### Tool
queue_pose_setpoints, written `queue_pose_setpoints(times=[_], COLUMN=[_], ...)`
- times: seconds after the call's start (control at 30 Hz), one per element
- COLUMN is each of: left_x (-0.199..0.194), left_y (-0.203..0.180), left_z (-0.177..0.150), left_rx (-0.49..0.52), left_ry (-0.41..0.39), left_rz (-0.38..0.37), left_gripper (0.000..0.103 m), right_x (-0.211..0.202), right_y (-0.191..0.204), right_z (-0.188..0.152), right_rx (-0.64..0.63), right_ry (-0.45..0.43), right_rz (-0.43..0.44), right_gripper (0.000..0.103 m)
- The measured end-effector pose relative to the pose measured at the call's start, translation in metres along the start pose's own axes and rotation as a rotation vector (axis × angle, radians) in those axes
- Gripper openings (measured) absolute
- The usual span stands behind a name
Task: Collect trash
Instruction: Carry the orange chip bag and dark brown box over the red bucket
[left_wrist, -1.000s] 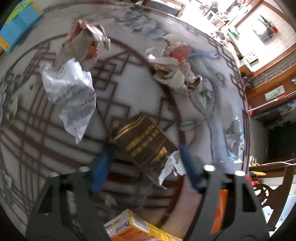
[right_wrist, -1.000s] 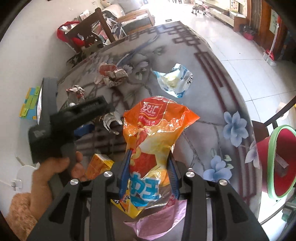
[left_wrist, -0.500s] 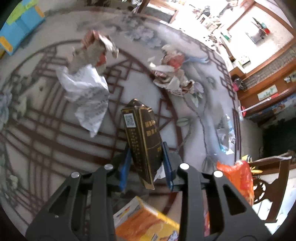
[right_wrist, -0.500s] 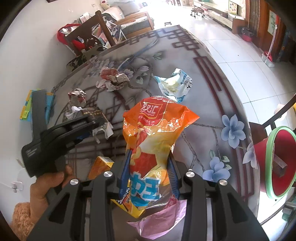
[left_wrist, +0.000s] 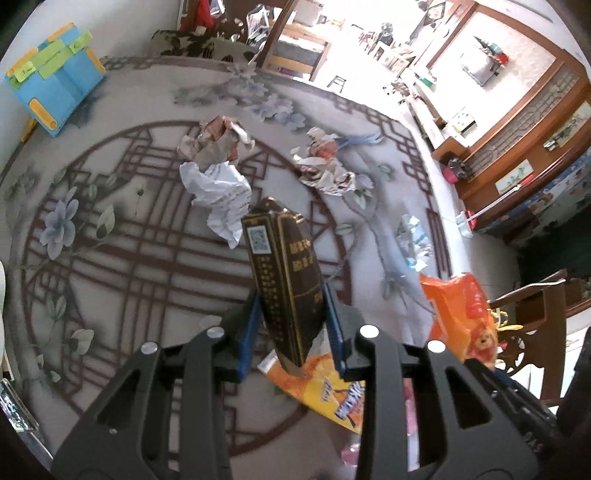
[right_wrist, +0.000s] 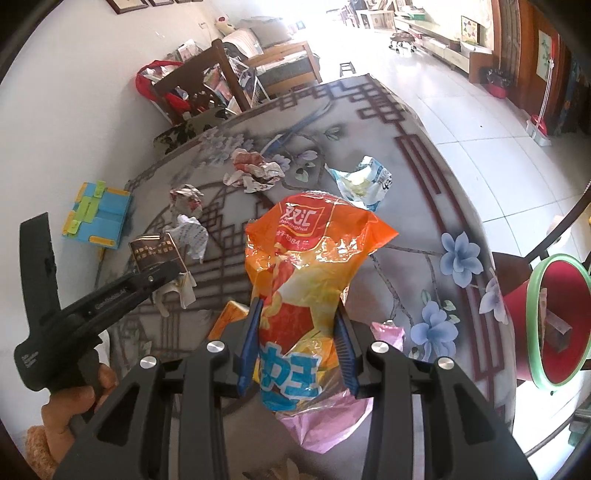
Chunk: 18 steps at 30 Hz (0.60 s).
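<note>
My left gripper (left_wrist: 291, 332) is shut on a dark brown box with gold print (left_wrist: 284, 273), held upright above the patterned table (left_wrist: 110, 266). From the right wrist view the same brown box (right_wrist: 155, 251) sticks up from the left gripper at the left. My right gripper (right_wrist: 299, 347) is shut on an orange snack bag (right_wrist: 310, 258), which also shows in the left wrist view as the orange snack bag (left_wrist: 458, 310). Crumpled paper lies on the table: a white wad (left_wrist: 221, 195), a reddish wad (left_wrist: 218, 140), another wad (left_wrist: 325, 166). A blue-white wrapper (right_wrist: 362, 181) lies farther off.
An orange carton (left_wrist: 325, 384) and a pink bag (right_wrist: 325, 421) lie under the grippers. A red bin with a green rim (right_wrist: 554, 321) stands off the table's right edge. A blue folder (left_wrist: 55, 81) lies at the far left. Wooden chairs (right_wrist: 207, 85) stand around the table.
The left gripper closed on the brown box, stood it upright and lifted it off the table. The right gripper rose a little with the orange bag.
</note>
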<state>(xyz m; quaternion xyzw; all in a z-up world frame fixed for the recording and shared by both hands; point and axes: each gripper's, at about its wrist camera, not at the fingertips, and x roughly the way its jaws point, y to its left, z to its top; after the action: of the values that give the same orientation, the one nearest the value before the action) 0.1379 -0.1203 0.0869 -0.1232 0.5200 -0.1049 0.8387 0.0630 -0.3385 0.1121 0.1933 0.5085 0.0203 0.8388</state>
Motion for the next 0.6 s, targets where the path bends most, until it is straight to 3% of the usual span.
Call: queue_pose_setpoints(times=[0.3, 0.6], left_x=[-0.031, -0.038], left_y=[-0.033, -0.057], left_z=[-0.016, -0.036], left_rx=[0.098, 0.150], left_ry=[-0.054, -0.042], left_rz=[-0.010, -0.035], left_gripper=[0.032, 0.034], right_x=[-0.024, -0.043], right_y=[-0.008, -0.036], right_z=[-0.023, -0.043], right_rx=[0.016, 0.076], right_ry=[-0.029, -0.051], right_rz=[0.006, -0.008], right_gripper=[0.036, 0.036])
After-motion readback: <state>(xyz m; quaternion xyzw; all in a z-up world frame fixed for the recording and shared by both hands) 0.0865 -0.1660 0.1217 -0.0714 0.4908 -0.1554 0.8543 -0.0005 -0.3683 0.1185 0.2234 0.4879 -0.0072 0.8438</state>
